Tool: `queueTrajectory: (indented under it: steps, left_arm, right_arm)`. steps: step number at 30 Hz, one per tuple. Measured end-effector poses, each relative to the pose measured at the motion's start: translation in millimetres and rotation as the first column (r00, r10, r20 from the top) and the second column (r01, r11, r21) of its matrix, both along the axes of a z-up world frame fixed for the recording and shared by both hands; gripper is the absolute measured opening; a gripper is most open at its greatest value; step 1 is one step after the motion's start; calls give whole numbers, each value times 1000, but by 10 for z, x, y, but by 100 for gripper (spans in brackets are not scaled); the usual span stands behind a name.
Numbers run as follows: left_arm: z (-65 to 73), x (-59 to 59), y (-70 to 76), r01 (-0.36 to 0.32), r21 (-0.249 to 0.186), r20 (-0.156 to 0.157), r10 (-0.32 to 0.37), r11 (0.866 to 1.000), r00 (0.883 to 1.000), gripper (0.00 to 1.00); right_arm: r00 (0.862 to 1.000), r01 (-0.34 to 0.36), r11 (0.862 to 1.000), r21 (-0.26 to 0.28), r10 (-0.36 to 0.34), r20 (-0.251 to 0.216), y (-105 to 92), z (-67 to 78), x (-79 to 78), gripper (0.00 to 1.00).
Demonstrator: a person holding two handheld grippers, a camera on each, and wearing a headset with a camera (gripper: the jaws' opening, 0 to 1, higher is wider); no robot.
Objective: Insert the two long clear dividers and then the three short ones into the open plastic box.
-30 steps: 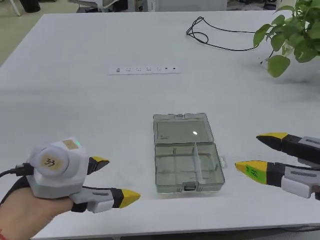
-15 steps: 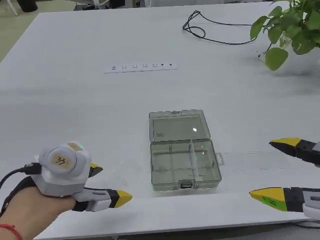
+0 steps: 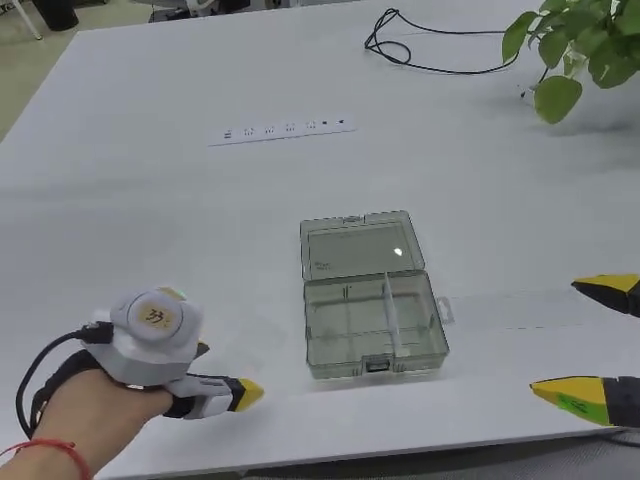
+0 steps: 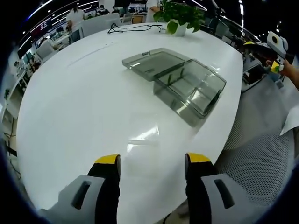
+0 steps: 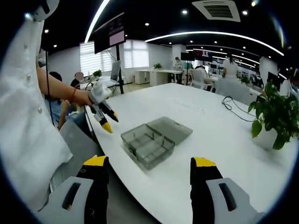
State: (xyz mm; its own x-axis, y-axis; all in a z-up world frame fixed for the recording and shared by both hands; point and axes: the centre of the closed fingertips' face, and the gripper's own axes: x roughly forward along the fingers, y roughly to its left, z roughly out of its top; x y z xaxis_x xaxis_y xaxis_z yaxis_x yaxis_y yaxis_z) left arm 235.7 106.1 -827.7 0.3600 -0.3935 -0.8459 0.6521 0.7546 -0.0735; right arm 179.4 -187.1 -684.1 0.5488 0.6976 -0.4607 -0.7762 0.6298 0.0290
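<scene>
Though the open plastic box (image 3: 372,300) waits, nothing is gripped

It sits between the left gripper (image 3: 225,372) and right gripper (image 3: 555,337), both with jaws spread, one divider (image 3: 392,318) upright inside; a clear strip (image 3: 515,309) lying right of it could be swept off the table (image 3: 150,220) by a careless jaw; power strip (image 3: 283,129), cable (image 3: 430,50) and plant (image 3: 575,50) sit far back, blocking nothing.

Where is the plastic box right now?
Head view: the open plastic box sits centre-front on the table, between the left gripper and right gripper, its lid lying flat toward the power strip.
</scene>
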Motion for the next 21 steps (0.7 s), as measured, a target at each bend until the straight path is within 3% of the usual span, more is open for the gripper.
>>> queueTrajectory:
  steps: [10, 21]
  left_arm:
    - [-128, 56, -25, 7, 70, -18, -6, 998, 1000, 45]
    - [-230, 37, 10, 5, 112, -55, 1, 994, 998, 44]
  right_arm:
    - [1000, 24, 1000, 12, -24, -3, -61, 5, -25, 71]
    - [998, 61, 997, 38, -62, 16, -96, 82, 18, 71]
